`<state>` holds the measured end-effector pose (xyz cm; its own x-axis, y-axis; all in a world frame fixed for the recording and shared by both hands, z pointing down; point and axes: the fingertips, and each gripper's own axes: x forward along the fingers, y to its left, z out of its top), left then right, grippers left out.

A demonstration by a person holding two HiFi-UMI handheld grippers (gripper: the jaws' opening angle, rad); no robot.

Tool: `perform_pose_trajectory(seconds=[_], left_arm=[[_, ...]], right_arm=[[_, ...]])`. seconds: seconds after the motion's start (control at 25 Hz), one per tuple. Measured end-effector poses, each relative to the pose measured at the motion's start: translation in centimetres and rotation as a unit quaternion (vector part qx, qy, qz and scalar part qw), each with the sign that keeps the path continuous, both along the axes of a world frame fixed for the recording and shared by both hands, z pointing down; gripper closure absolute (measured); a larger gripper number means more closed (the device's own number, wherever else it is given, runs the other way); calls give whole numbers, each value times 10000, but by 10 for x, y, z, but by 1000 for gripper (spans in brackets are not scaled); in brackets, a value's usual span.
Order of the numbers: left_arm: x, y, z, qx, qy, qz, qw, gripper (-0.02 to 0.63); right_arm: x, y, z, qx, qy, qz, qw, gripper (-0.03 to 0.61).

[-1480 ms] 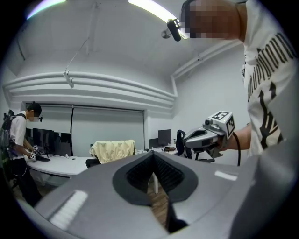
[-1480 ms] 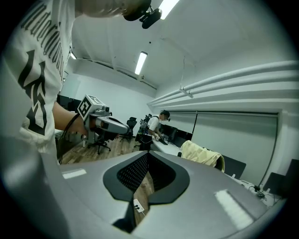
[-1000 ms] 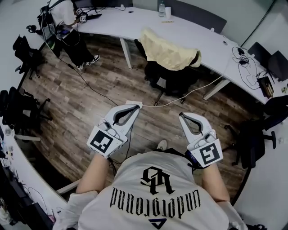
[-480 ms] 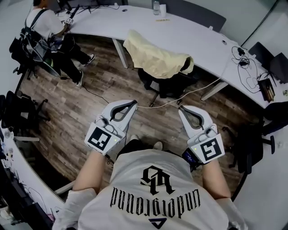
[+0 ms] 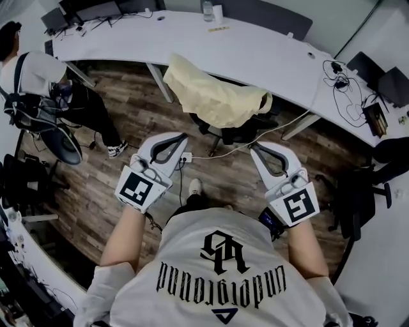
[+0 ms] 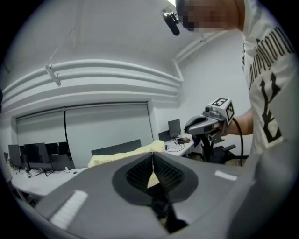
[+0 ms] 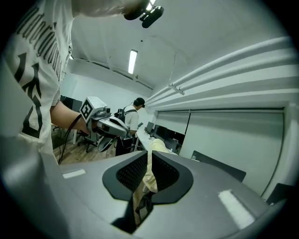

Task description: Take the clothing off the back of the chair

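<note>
A pale yellow garment hangs over the back of a black office chair that stands at the curved white desk. My left gripper and right gripper are held side by side in front of me, both pointing at the chair and a short way from it. Both are shut with nothing between the jaws. In the left gripper view the garment shows beyond the shut left gripper, with the right gripper off to the side. In the right gripper view the garment lies past the shut right gripper.
The curved white desk runs behind the chair, with a bottle and cables on it. Another person stands at the left. A power strip and cable lie on the wood floor. Black chairs stand at the left and right.
Both grippers have moved forward towards the chair, and the chair with the garment now looks nearer. The other person has shifted further left and down in the head view.
</note>
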<state>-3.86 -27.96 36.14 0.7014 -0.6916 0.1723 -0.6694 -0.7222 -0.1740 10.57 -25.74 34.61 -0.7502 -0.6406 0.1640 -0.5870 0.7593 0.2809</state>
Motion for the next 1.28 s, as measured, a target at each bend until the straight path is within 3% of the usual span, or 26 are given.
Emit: perform_pose_trajectory(seconds=[0.4, 0.64, 0.84, 1.04, 1.28], left_arm=[[-22, -67, -1, 112, -485, 635, 9967, 557], [-40, -116, 10, 280, -752, 960, 9921, 448], [-50, -146, 20, 240, -894, 1052, 9901, 316], [-57, -174, 44, -190, -935, 1120, 9891, 175], [-59, -191, 70, -582, -1058, 1185, 9856, 152]], right_arm=[[-24, -54, 1, -100, 176, 501, 9985, 532], [-35, -83, 12, -219, 475, 903, 9945, 484], [-32, -101, 24, -327, 778, 1334, 9875, 424], [-24, -118, 38, -472, 987, 1772, 9781, 342], [-26, -125, 50, -577, 1292, 2086, 9677, 324]])
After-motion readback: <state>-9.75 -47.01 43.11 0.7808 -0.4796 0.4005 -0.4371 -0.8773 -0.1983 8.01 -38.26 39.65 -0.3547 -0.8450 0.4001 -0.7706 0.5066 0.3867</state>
